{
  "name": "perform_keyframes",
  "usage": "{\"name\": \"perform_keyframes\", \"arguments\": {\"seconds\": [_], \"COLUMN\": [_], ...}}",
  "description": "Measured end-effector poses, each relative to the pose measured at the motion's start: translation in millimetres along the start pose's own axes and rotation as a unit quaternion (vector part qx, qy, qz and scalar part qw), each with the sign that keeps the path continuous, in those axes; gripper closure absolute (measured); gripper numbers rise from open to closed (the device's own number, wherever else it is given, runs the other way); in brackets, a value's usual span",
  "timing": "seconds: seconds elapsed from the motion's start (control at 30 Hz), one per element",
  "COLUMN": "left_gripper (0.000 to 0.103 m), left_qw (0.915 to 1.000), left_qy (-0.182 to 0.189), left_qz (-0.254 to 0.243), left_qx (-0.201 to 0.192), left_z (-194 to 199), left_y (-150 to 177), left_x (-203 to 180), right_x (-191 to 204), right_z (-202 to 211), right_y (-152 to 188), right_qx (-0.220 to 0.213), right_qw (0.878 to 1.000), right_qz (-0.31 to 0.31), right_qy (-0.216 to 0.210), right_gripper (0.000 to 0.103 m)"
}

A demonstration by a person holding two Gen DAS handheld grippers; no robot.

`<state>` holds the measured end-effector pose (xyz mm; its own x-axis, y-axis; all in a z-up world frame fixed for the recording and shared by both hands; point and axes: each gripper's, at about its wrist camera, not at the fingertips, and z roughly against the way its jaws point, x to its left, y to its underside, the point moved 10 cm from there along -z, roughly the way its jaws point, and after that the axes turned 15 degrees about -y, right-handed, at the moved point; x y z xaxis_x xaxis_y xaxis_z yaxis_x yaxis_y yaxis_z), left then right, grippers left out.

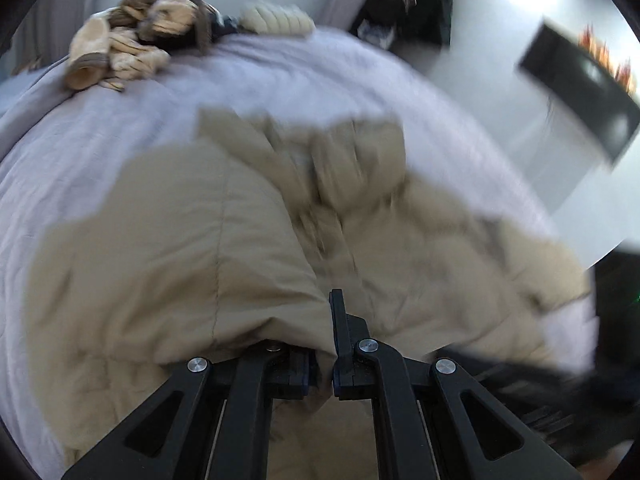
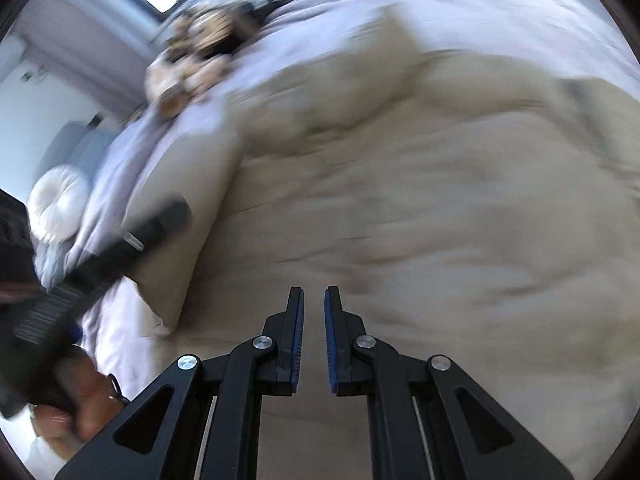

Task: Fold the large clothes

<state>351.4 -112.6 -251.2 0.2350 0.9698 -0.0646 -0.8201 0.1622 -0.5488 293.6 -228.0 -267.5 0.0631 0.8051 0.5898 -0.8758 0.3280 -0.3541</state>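
Both grippers tilt steeply down over the bed [image 1: 100, 152]. The left gripper [image 1: 326, 336] has its jaws clamped on a fold of the one beige coat [image 1: 160, 248], which bunches over the left jaw and spreads ahead. The right gripper [image 2: 314, 300] hangs over that coat, jaws nearly together on nothing. One heap of tan knitwear [image 1: 132, 40] lies far beyond the jaws
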Motion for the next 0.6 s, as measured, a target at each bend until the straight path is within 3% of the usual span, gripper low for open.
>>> {"name": "perform_keyframes", "arguments": {"seconds": [0.13, 0.23, 0.27, 0.3, 0.33, 0.37, 0.5, 0.57, 0.6], "left_gripper": [0.094, 0.094, 0.081, 0.051, 0.037, 0.029, 0.029, 0.029, 0.029], "left_qw": [0.9970, 0.9946, 0.9938, 0.9935, 0.9934, 0.9935, 0.9938, 0.9923, 0.9892], "left_qy": [-0.064, -0.079, -0.083, -0.083, -0.086, -0.092, -0.099, -0.122, -0.146], "left_qz": [-0.041, -0.065, -0.072, -0.074, -0.072, -0.066, -0.050, -0.018, 0.003], "left_qx": [0.013, 0.016, 0.018, 0.022, 0.023, 0.013, 0.006, -0.007, -0.012], "left_z": [-16.0, -14.4, -12.6, -10.7, -6.8, -1.5, 20.0, 34.3, 37.9], "left_y": [25.0, 36.3, 40.6, 45.0, 45.8, 44.7, 43.3, 41.8, 39.9], "left_x": [-4.8, -1.2, -1.0, 1.5, 7.3, 13.0, 44.0, 77.8, 98.1], "right_x": [-42.4, -57.1, -55.6, -54.6, -52.0, -52.4, -31.6, -7.6, 7.0], "right_z": [24.6, 33.0, 31.4, 30.0, 28.7, 30.4, 32.7, 28.7, 26.7], "right_y": [-4.3, -2.9, -2.6, -3.9, -4.9, -0.2, 0.5, -2.0, -3.2], "right_qx": [-0.002, 0.000, 0.001, 0.002, 0.004, 0.006, 0.016, 0.018, 0.016], "right_qw": [0.999, 0.999, 0.999, 0.999, 0.999, 0.999, 1.000, 0.998, 0.997], "right_qz": [-0.024, -0.034, -0.035, -0.034, -0.032, -0.029, 0.009, 0.050, 0.074], "right_qy": [0.023, 0.019, 0.018, 0.018, 0.018, 0.019, 0.018, 0.025, 0.028], "right_gripper": [0.093, 0.091, 0.089, 0.089, 0.089, 0.089, 0.086, 0.062, 0.033]}}
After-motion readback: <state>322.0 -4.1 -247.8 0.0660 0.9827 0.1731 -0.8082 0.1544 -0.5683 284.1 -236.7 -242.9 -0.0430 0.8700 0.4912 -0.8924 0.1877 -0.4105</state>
